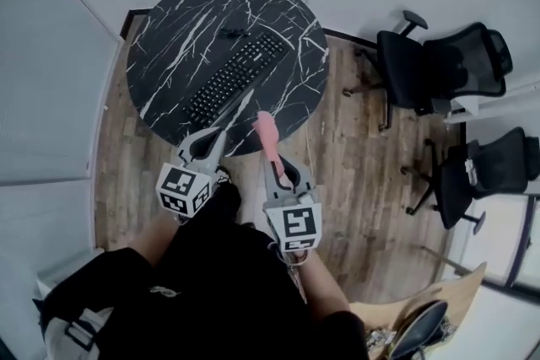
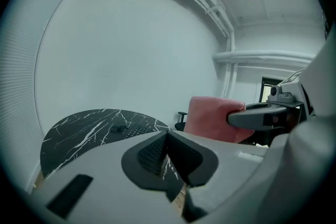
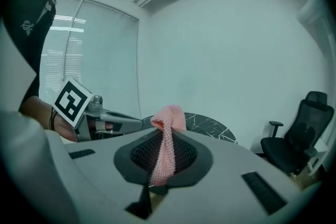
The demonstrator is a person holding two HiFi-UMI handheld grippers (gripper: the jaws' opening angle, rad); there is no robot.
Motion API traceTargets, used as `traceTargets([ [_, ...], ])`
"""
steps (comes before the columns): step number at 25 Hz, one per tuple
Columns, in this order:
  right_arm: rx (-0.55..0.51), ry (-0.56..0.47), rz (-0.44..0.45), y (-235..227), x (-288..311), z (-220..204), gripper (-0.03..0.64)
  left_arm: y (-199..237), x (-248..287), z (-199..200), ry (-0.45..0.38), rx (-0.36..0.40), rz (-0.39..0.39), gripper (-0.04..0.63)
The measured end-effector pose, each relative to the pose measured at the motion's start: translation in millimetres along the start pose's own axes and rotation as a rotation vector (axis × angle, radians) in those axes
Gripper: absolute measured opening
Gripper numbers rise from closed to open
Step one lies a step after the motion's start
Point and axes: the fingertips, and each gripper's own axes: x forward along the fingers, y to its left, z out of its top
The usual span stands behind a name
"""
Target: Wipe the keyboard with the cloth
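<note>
A black keyboard [image 1: 238, 74] lies diagonally on the round black marble table [image 1: 169, 29]. My left gripper [image 1: 246, 99] hovers over the table's near edge, close to the keyboard's near end, its jaws shut with nothing between them [image 2: 168, 137]. To its right, just off the table's edge, my right gripper [image 1: 274, 158] is shut on a pink cloth [image 1: 267, 133]. In the right gripper view the cloth [image 3: 167, 128] stands up in a fold between the closed jaws. The left gripper view shows the same cloth [image 2: 212, 117] pinched to the right, with the table [image 2: 84, 128] below and ahead.
A small dark object [image 1: 232, 33] lies on the table beyond the keyboard. Two black office chairs [image 1: 439, 67] [image 1: 485, 173] stand on the wood floor [image 1: 354, 181] to the right. White walls close in behind and left of the table. A window with blinds [image 3: 79, 60] is on the left.
</note>
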Motion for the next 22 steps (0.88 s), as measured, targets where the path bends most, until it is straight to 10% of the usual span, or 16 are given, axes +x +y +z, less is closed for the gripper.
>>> traceTargets([
  [10,-0.135,0.118,0.240,44.7,123.1,26.8,0.008,153.7,-8.9,8.9,-0.018,-0.086,0.218,-0.002],
  [22,-0.327,0.221,0.665,92.2,229.8,19.8,0.008,223.1,-47.4,-40.1,0.013,-0.283,0.584,-0.002],
])
